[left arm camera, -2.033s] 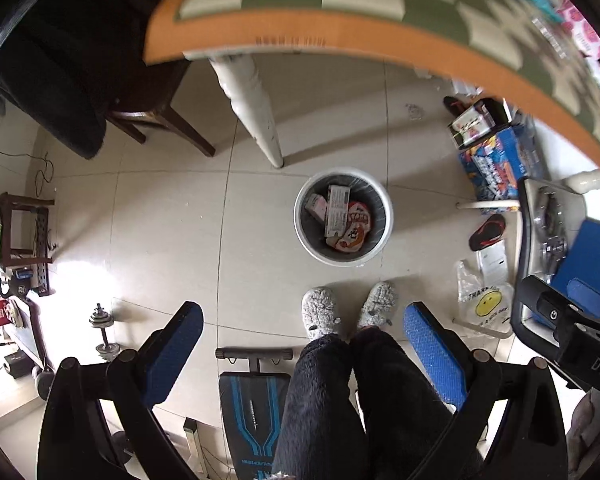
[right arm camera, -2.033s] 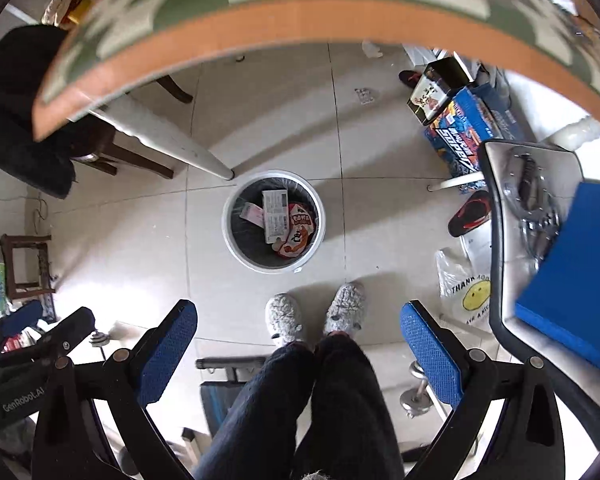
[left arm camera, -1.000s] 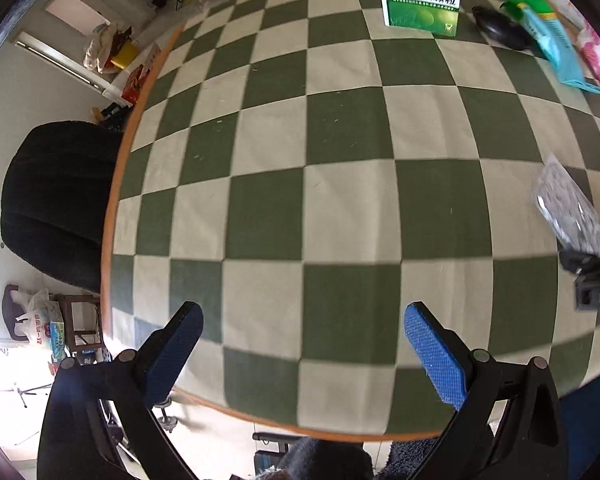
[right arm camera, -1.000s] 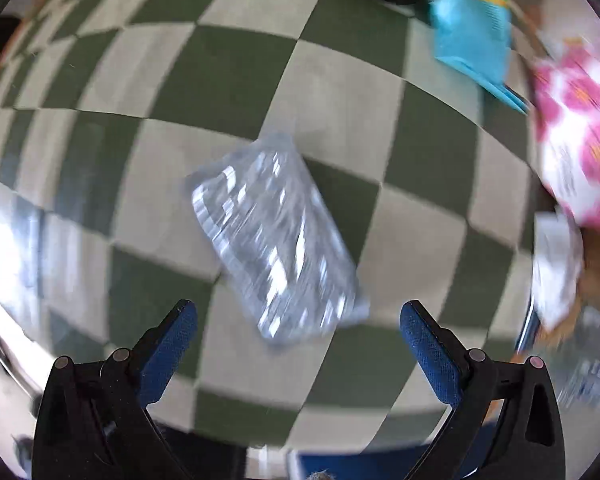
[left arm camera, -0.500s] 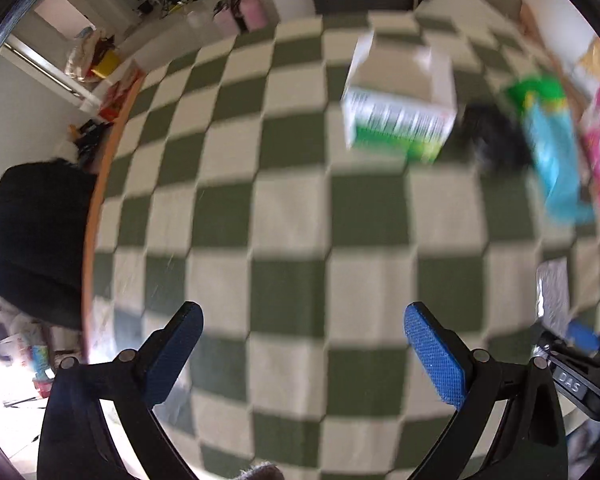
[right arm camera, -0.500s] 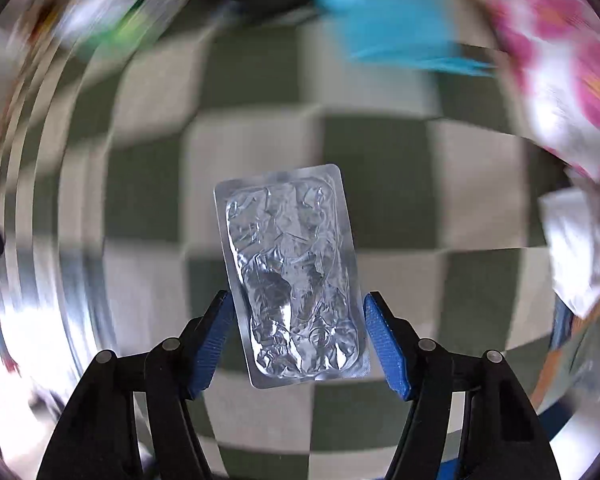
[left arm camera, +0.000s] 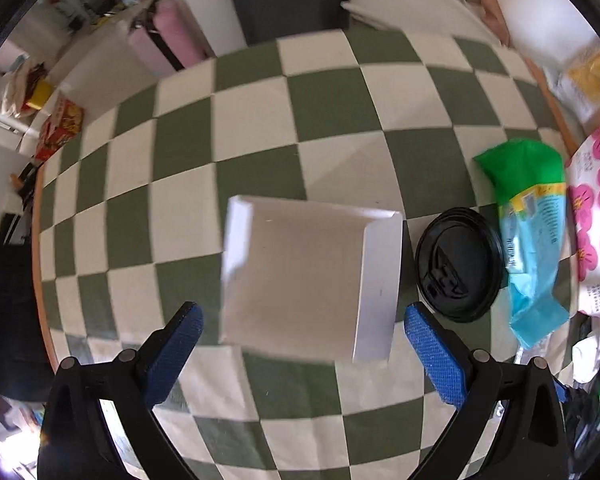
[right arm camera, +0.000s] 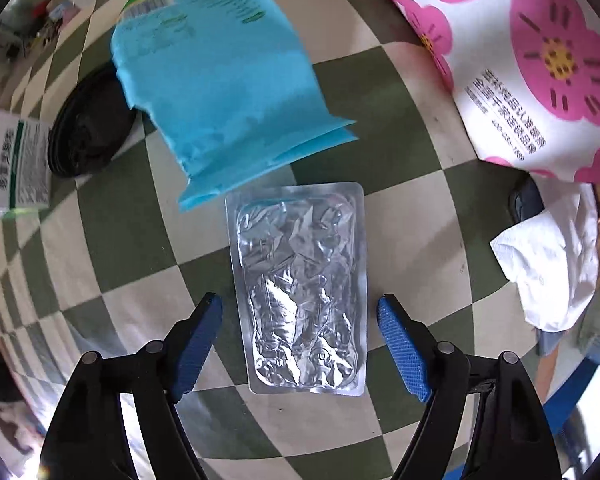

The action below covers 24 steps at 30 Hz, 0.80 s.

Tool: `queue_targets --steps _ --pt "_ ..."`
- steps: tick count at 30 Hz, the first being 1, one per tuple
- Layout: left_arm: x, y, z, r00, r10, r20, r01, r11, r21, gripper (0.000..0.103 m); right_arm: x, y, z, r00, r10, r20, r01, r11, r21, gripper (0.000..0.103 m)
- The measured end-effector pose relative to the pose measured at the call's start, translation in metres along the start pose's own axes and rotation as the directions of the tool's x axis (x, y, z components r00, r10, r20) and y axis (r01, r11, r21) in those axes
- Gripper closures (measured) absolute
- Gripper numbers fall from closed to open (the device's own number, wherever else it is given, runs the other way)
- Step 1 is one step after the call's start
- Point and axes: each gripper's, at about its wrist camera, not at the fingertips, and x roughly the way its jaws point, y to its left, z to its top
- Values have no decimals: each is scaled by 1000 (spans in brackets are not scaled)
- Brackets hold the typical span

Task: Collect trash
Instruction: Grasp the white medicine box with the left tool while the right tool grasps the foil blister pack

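Note:
In the left wrist view my left gripper (left arm camera: 300,344) is open, its blue pads on either side of the near edge of a white medicine box (left arm camera: 308,276) lying on the green-checked table (left arm camera: 260,128). In the right wrist view my right gripper (right arm camera: 300,344) is open around a flat silver blister pack (right arm camera: 300,288) that lies between its pads without touching them. The box's printed side (right arm camera: 16,168) shows at the left edge of the right wrist view.
A black cup lid (left arm camera: 458,264) sits right of the box, with a blue-green wrapper (left arm camera: 532,240) beyond it; both show in the right wrist view, lid (right arm camera: 88,128) and wrapper (right arm camera: 220,88). A pink-flowered pack (right arm camera: 532,56) and white tissue (right arm camera: 552,256) lie right.
Both grippers came up from over the floor bin to the table. The left one closed in on the white box. The right one narrowed around the blister pack, then widened again.

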Motion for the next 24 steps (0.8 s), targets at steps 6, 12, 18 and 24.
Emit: queue_targets --steps 6,12,18,24 --pt "28 -5 9 1000 2 -26 -2 1000 8 16 -4 12 -23 998 -27 52 28 999 -19 25" --pt "17 -5 -12 1000 -6 23 6 1000 -4 20 -17 13 -50 997 -26 79 29 999 -45 37" --pt "-2 -9 -39 998 11 64 -10 1000 -21 20 -18 14 -55 997 -19 71 22 999 -34 37" --pt "-36 -9 -93 992 19 128 -15 999 -37 20 -22 6 -62 994 6 106 -2 999 -35 37"
